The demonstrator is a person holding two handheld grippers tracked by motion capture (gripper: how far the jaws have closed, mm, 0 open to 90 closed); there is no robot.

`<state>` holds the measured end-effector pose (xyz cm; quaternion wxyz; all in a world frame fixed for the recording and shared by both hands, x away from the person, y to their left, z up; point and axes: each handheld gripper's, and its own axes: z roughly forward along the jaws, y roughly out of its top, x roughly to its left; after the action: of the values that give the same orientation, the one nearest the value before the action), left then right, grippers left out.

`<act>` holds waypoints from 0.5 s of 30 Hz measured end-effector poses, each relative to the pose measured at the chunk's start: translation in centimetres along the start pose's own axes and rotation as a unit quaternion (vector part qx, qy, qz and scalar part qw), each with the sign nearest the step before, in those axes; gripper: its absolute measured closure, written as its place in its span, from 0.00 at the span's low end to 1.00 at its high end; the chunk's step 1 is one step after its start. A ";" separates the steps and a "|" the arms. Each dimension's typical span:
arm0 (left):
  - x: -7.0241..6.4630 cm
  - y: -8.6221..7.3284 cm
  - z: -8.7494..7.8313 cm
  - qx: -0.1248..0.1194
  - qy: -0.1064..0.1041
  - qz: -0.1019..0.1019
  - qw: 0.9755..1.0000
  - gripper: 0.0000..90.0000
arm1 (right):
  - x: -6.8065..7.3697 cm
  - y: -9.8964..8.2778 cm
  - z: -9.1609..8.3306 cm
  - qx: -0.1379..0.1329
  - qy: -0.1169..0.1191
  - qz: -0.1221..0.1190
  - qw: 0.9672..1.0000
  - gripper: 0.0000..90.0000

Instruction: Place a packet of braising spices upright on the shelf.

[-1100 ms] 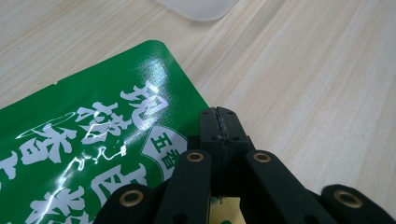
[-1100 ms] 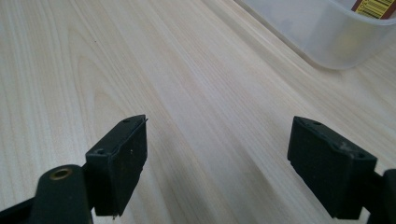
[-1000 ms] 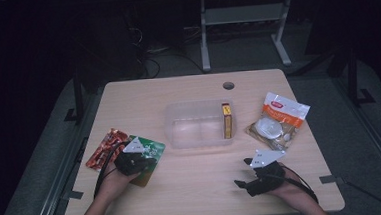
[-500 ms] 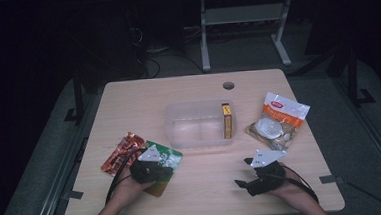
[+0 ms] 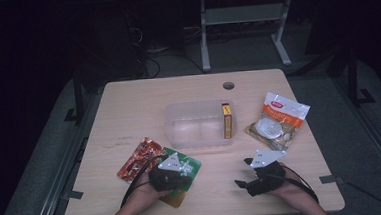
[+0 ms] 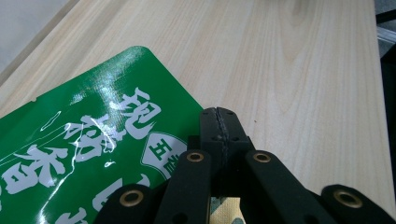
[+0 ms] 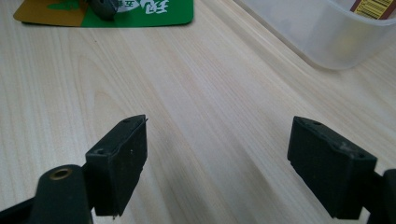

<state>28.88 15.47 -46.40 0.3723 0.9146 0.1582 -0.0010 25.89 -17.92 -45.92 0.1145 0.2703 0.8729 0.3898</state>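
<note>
the left gripper is sitting at the near left of the tabletop, its jaws pressed tight together on the edge of a green packet with white lettering. in the left gripper view the two black pads are meeting along a thin seam, and the packet's glossy green face is spreading out to the left of them, with a strip of its gold-coloured part showing just under the jaws. the packet is lying low over the wood, just in front of the person's left hand — its far corner is pointing toward a clear plastic bin in the middle of the tabletop, near it but not touching.

a red snack packet is lying just beside the green one, on its left. inside the bin a yellow box is standing on edge against the right wall. to the right of the bin, apart from it, a white and orange bag is lying flat.

the right gripper is resting at the near right — its jaws are standing wide apart with bare wood between them. in the right gripper view the bin's corner is showing at the upper right.
</note>
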 end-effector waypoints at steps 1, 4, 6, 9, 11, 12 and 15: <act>0.1 -0.1 -0.3 -0.005 0.000 -0.005 1.000 1.00 | 0.0 0.0 0.0 -0.001 0.000 0.001 1.000 0.22; 0.7 -0.2 -1.7 -0.017 0.013 -0.011 1.000 1.00 | -0.1 -0.1 0.0 -0.002 -0.001 0.001 1.000 0.22; 1.4 -0.6 -3.0 -0.023 0.031 -0.020 0.999 1.00 | -0.1 -0.1 -0.1 -0.001 -0.001 0.003 1.000 0.22; 2.7 -1.7 -5.1 -0.035 0.067 -0.039 0.996 1.00 | -0.1 -0.1 -0.1 -0.002 -0.001 0.002 1.000 0.22; 3.5 -2.6 -6.7 -0.036 0.097 -0.055 0.993 1.00 | 0.0 -0.1 -0.1 -0.001 -0.001 0.001 1.000 0.22; 4.0 -3.2 -7.5 -0.040 0.109 -0.065 0.991 1.00 | 0.0 -0.1 -0.1 -0.001 -0.001 0.001 1.000 0.22; 5.7 -5.0 -9.8 -0.037 0.154 -0.089 0.983 1.00 | -0.1 -0.1 -0.1 -0.001 -0.001 0.004 1.000 0.22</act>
<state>31.72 27.19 -43.39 0.3757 0.8714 0.2945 0.1130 25.85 -18.12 -45.91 0.1143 0.2739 0.8715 0.3905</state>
